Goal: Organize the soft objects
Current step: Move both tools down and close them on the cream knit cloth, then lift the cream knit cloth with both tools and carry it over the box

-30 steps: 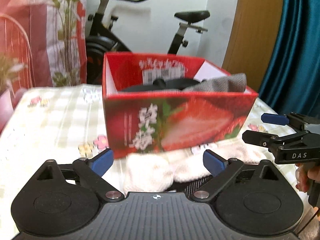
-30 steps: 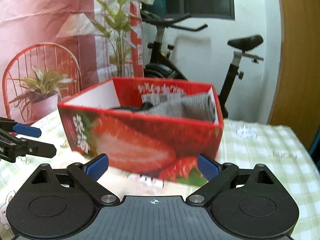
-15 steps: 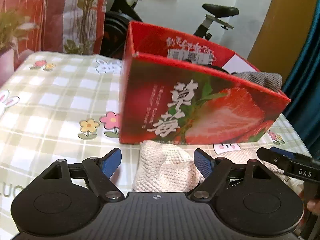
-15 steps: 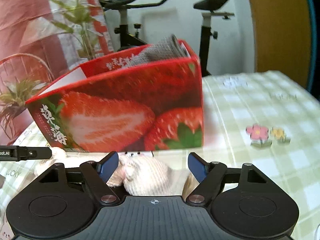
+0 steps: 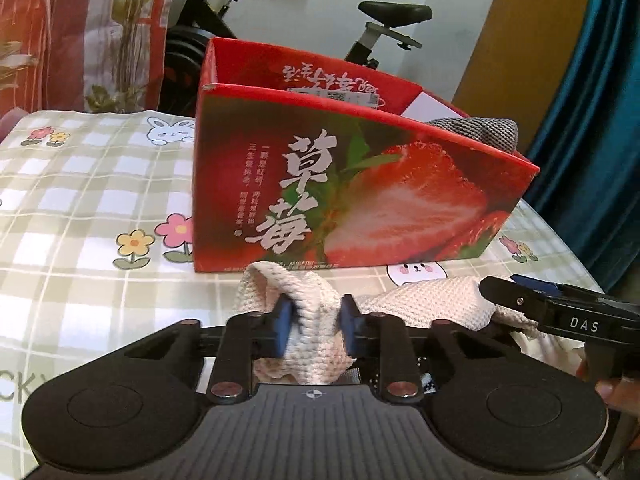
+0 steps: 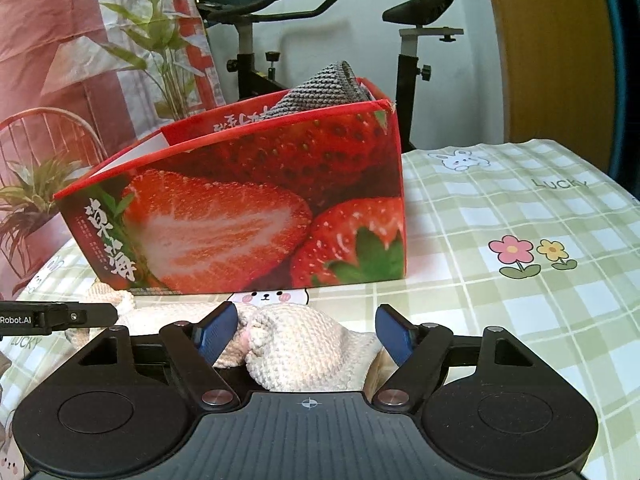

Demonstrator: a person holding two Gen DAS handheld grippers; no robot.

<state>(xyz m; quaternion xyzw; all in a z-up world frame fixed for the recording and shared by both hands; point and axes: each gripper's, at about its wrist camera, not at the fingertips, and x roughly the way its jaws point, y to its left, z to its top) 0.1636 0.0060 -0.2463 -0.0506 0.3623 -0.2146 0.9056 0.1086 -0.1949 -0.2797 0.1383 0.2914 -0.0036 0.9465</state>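
A cream knitted cloth (image 5: 424, 300) lies crumpled on the checked tablecloth (image 5: 80, 216), just in front of the near wall of a red strawberry-printed box (image 5: 360, 200). The left gripper (image 5: 314, 324) is down on the cloth's left end; its jaws are closing, and the blue pads (image 5: 282, 320) already pinch a bunched fold of the knit between them, so the fabric bulges above and below the grip. The right gripper (image 6: 304, 330) sits over the cloth's other end with its jaws roughly two-thirds apart. A mound of the cream knit rises between its blue pads (image 6: 214, 328); the left pad seems to touch the fabric while the right pad stands clear, so nothing is clamped there. From the left camera, the right gripper's black fingers reach in from the right edge across the cloth, with a bit of the person's hand (image 5: 610, 394) behind them. Inside the box, a grey knitted item (image 6: 324, 88) pokes above the rim at its right end. Behind the table stand an exercise bike (image 6: 256, 44) and a leafy plant (image 6: 160, 32).
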